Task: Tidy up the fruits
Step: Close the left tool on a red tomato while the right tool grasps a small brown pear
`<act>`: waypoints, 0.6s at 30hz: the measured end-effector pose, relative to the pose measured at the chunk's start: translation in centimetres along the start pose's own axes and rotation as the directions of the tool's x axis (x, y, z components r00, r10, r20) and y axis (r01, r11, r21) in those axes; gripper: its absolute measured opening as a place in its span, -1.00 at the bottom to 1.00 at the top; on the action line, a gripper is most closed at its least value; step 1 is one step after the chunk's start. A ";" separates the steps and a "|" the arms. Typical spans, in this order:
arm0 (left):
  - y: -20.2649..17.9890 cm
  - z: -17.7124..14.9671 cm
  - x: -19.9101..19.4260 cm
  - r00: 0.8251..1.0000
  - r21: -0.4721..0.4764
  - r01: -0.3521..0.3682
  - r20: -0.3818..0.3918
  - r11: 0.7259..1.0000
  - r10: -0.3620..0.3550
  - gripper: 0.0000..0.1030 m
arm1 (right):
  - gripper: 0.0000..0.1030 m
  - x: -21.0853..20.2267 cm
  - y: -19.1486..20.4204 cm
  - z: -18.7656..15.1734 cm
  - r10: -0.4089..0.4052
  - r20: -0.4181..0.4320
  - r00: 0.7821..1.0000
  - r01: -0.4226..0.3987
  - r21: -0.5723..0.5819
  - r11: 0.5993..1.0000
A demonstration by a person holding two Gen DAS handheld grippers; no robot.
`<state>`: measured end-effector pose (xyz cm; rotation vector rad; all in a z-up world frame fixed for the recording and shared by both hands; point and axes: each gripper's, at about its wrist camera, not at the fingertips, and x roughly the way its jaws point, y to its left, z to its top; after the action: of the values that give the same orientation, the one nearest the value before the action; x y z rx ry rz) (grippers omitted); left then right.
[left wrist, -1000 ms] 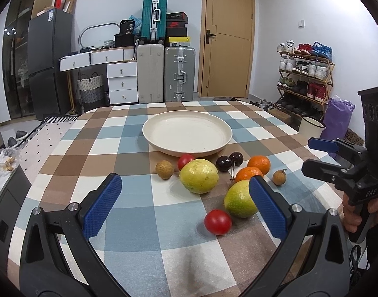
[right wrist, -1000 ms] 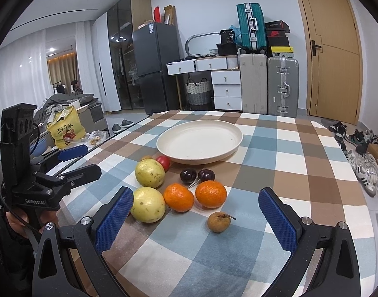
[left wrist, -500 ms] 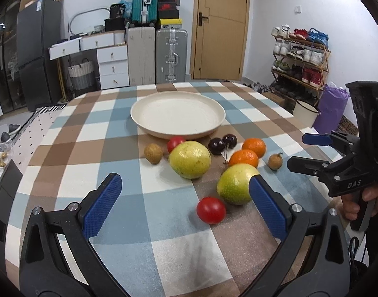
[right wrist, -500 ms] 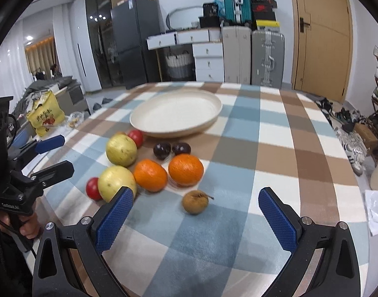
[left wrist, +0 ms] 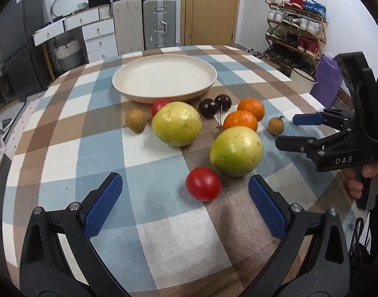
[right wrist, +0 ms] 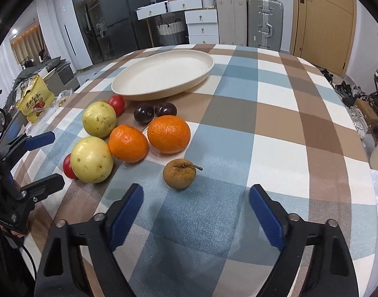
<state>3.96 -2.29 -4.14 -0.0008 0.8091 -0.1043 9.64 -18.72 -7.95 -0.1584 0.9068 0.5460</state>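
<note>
Both hand-held grippers hovered over the checked counter (left wrist: 65,133), pointing down at the fruit cluster.

Left hand-held gripper (left wrist: 186,203): jaws wide, nothing between the pads. A red tomato (left wrist: 203,184) sat just ahead of the gap, touching or nearly touching the nearer yellow-green fruit (left wrist: 236,158).

Right hand-held gripper (right wrist: 196,206): jaws closing but with a wide gap, pads on nothing. A small brown stemmed fruit (right wrist: 180,177) lay just ahead of the gap, apart from the rest.

Fruit layout, all on the counter, none on the plate:
- second yellow-green fruit (left wrist: 176,126) toward the cream plate (left wrist: 129,89), with a second red tomato (left wrist: 159,105) behind it at the plate rim
- another small brown fruit (left wrist: 136,120) just left of that yellow-green one
- two oranges (right wrist: 149,138) side by side, touching
- two dark cherries (right wrist: 155,111) between the oranges and the plate

The plate stood beyond the cluster with nothing in it.

A hand (left wrist: 362,178) gripped the right tool's handle at the left camera's right edge.
</note>
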 end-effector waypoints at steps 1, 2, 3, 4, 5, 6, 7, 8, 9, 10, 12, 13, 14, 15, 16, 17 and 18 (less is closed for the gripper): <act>0.0 0.0 0.3 1.000 -0.003 -0.001 -0.011 1.000 0.001 0.96 | 0.69 0.2 0.1 0.2 0.006 -0.003 1.000 -0.006 -0.003 1.000; 0.0 0.0 0.5 1.000 -0.003 0.000 -0.020 1.000 0.000 0.91 | 0.68 0.3 0.2 0.3 0.007 -0.004 1.000 -0.007 -0.006 1.000; 0.1 0.1 0.7 1.000 -0.003 0.004 -0.028 1.000 -0.004 0.86 | 0.67 0.3 0.3 0.3 0.007 -0.006 1.000 -0.007 -0.009 1.000; 0.1 0.1 0.8 0.999 -0.002 0.011 -0.037 1.000 -0.011 0.85 | 0.65 0.5 0.3 0.5 0.007 -0.006 1.000 -0.008 -0.014 1.000; 0.0 0.1 1.1 0.999 0.000 0.018 -0.048 1.000 -0.018 0.80 | 0.63 0.5 0.4 0.5 0.007 -0.006 1.000 -0.007 -0.016 1.000; -0.1 0.1 1.3 0.998 0.002 0.022 -0.052 1.000 -0.021 0.75 | 0.58 0.6 0.4 0.6 0.004 -0.005 1.000 -0.004 -0.018 1.000; -0.1 0.1 1.3 0.998 0.003 0.024 -0.056 1.000 -0.024 0.75 | 0.53 0.7 0.4 0.8 0.005 -0.004 1.000 -0.005 -0.017 1.000; -0.2 0.2 1.5 0.998 0.007 0.024 -0.061 1.000 -0.024 0.75 | 0.51 0.6 0.4 0.8 0.008 -0.004 1.000 -0.008 -0.015 1.000; -0.3 0.3 1.6 0.998 0.009 0.023 -0.066 1.000 -0.022 0.75 | 0.48 0.7 0.4 0.9 0.011 -0.005 1.000 -0.011 -0.014 1.000; -0.4 0.3 1.8 0.997 0.015 0.022 -0.071 1.000 -0.021 0.74 | 0.45 0.7 0.4 1.1 0.008 -0.009 1.000 -0.009 -0.016 1.000; -0.6 0.4 2.0 0.996 0.025 0.025 -0.081 0.999 -0.023 0.66 | 0.42 0.9 0.7 1.2 -0.003 -0.015 1.000 0.003 -0.029 1.000; -0.7 0.3 2.0 0.996 0.025 0.026 -0.085 0.999 -0.024 0.65 | 0.41 0.9 0.8 1.2 -0.008 -0.016 1.000 0.007 -0.035 0.999; -0.7 0.3 2.1 0.996 0.026 0.030 -0.089 0.999 -0.027 0.61 | 0.40 0.9 0.9 1.1 -0.013 -0.015 1.000 0.012 -0.042 0.999; -0.7 0.3 2.1 0.995 0.025 0.033 -0.091 0.999 -0.031 0.60 | 0.38 1.0 1.1 1.1 -0.021 -0.016 1.000 0.020 -0.051 0.998; -0.6 0.2 2.0 0.995 0.023 0.036 -0.091 0.999 -0.034 0.58 | 0.35 1.0 1.3 1.1 -0.032 -0.016 0.999 0.031 -0.064 0.998; -0.5 0.2 2.0 0.995 0.020 0.043 -0.091 0.999 -0.041 0.53 | 0.33 1.0 1.4 1.0 -0.037 -0.015 0.999 0.036 -0.073 0.997; -0.5 0.2 2.0 0.995 0.017 0.047 -0.091 0.999 -0.045 0.45 | 0.29 1.0 1.6 1.0 -0.046 -0.016 0.999 0.045 -0.081 0.996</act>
<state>5.38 -2.99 -5.41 0.0036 0.8986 -0.1568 10.06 -16.61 -7.99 -0.2567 0.8972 0.5396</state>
